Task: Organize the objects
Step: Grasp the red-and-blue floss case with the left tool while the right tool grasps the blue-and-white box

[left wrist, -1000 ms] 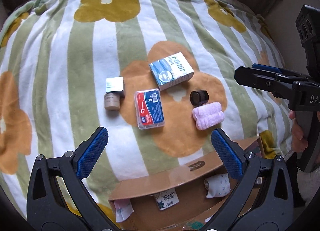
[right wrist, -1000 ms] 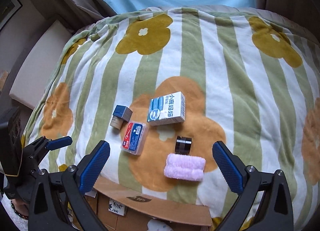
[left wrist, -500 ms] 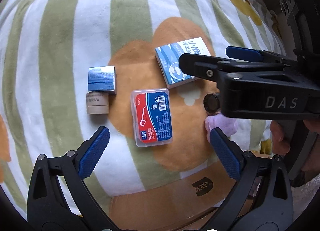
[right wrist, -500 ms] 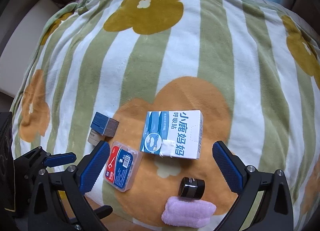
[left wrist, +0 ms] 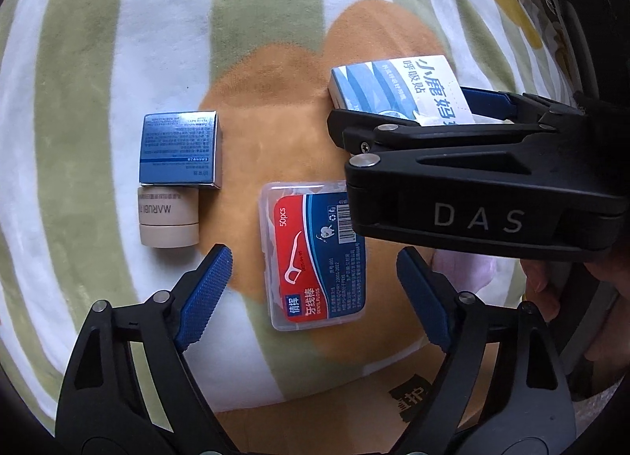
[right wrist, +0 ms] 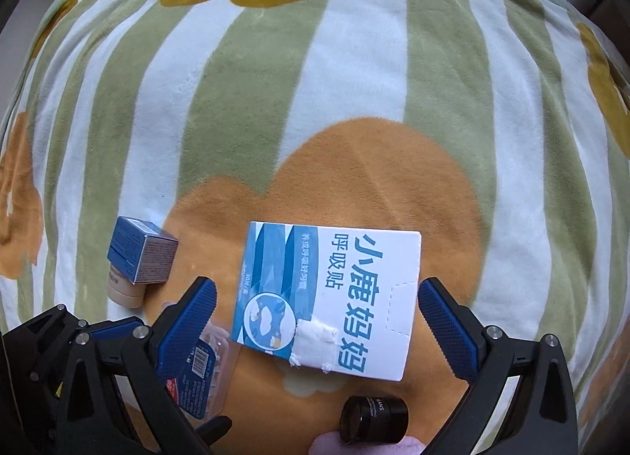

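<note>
On the striped flower blanket [left wrist: 118, 61] lie a clear dental floss case [left wrist: 315, 258] with a red and blue label, a blue-and-white carton [right wrist: 330, 297], a small blue box [left wrist: 179, 147] against a beige jar [left wrist: 167, 220], a black jar [right wrist: 374, 419] and a pink cloth [right wrist: 327, 445]. My left gripper [left wrist: 315, 297] is open, its pads on either side of the floss case. My right gripper [right wrist: 319, 321] is open, straddling the carton; it also crosses the left wrist view [left wrist: 472, 179], covering part of the carton [left wrist: 393, 88] and floss case.
A cardboard box edge [left wrist: 354, 415] sits at the near edge of the blanket, below the left gripper. The floss case also shows partly behind the right gripper's left finger [right wrist: 197, 376]. A hand holds the right gripper's handle [left wrist: 551, 281].
Both grippers have moved forward and down toward the blanket. The left one now frames the floss case, the right one now frames the carton. Both stay open.
</note>
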A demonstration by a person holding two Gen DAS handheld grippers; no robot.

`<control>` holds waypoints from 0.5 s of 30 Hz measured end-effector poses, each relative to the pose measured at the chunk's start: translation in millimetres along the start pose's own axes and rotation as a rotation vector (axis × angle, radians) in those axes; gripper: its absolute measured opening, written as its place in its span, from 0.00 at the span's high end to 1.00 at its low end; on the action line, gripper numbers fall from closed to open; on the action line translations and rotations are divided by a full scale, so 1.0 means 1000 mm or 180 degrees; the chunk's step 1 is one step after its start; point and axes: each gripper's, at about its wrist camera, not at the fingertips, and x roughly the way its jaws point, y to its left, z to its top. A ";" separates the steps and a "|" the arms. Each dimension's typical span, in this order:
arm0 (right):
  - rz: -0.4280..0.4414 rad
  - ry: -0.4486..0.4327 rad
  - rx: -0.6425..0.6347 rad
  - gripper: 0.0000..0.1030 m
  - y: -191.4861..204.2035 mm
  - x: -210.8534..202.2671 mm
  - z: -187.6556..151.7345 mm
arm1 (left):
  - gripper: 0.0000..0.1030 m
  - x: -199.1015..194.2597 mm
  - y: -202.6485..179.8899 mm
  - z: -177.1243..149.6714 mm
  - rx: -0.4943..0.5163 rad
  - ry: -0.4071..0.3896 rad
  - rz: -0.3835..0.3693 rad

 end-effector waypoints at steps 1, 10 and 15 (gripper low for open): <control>-0.0024 0.0006 -0.0016 0.01 0.000 0.002 0.000 | 0.21 0.003 0.000 0.000 -0.0001 0.0015 -0.0002; -0.0246 -0.0016 -0.0194 0.10 0.000 0.007 -0.004 | 0.44 0.017 0.000 -0.002 0.0018 0.0061 -0.0009; -0.0257 -0.0027 -0.0200 0.11 -0.005 0.007 -0.008 | 0.49 0.019 -0.003 -0.004 0.0048 0.0045 -0.0030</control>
